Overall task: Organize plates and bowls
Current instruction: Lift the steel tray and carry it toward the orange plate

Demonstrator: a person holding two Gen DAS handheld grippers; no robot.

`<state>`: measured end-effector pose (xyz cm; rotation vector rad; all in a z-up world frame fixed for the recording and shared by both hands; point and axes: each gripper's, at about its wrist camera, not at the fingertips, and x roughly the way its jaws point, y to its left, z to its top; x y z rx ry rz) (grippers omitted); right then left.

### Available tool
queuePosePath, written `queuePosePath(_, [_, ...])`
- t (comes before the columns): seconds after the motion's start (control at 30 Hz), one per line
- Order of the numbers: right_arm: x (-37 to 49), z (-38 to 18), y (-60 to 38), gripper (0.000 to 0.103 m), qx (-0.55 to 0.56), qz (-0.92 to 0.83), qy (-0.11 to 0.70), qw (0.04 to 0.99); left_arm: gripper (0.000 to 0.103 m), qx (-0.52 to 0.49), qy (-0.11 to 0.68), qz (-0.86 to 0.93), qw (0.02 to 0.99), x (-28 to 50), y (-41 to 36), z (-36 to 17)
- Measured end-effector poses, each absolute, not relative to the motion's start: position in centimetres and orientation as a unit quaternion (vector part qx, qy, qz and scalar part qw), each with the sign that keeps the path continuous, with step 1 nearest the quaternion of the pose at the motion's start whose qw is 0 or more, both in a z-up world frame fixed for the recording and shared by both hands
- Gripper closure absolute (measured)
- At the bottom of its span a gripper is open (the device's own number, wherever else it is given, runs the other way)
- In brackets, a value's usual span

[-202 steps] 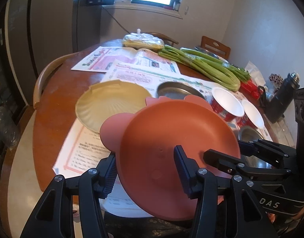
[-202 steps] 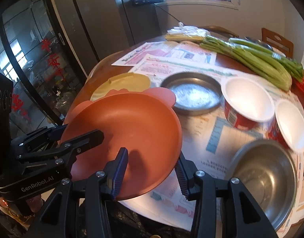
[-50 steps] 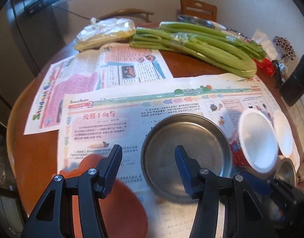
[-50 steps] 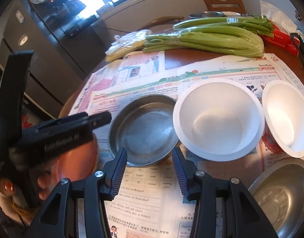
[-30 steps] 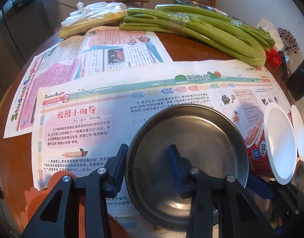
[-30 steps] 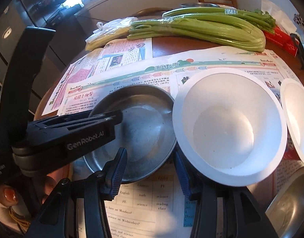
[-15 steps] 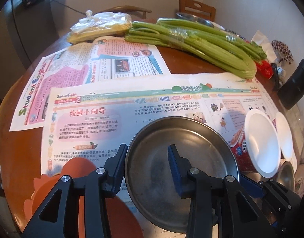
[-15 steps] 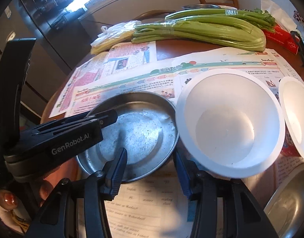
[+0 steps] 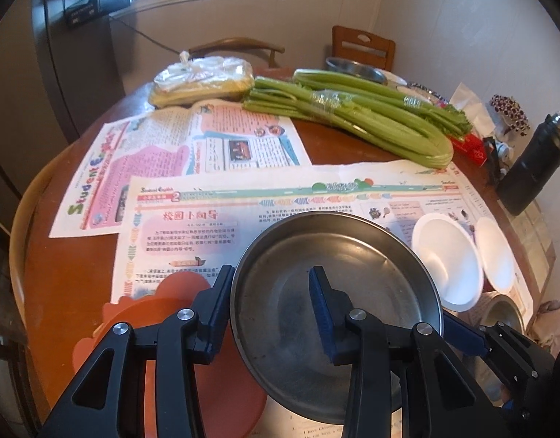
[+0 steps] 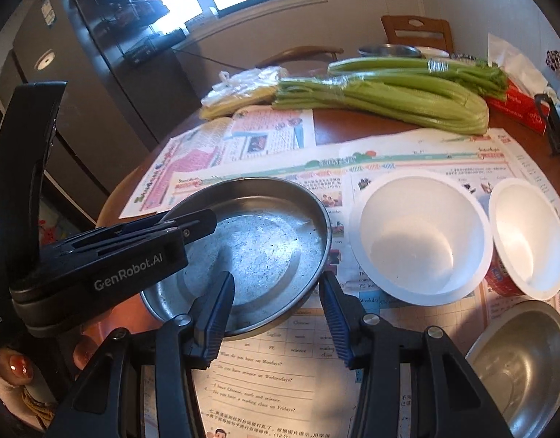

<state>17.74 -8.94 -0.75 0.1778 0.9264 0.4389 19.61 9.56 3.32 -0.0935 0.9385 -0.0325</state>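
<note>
Steel plate (image 9: 356, 266) pinched at near rim by my left gripper (image 9: 270, 303) and right gripper (image 10: 276, 308), tilted over newspaper (image 9: 214, 219); orange plate (image 9: 163, 314) near-left, white bowls (image 10: 418, 233) right.

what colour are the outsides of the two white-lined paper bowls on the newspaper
Red with printed markings, seen on the smaller round paper bowl; the right wrist view shows it best.

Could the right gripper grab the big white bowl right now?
Probably not yet: the right gripper is shut on the rim of the metal plate. The big white bowl sits uncovered just beside it, nothing between them.
</note>
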Motion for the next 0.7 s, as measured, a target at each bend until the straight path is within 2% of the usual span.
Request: queuePosePath(0.7, [13.1,4.6,-6.5,0.054,0.061,0.263,0.382,0.884,0.059,-0.057,0.406,0.018,0.912,13.3,13.3,8.2])
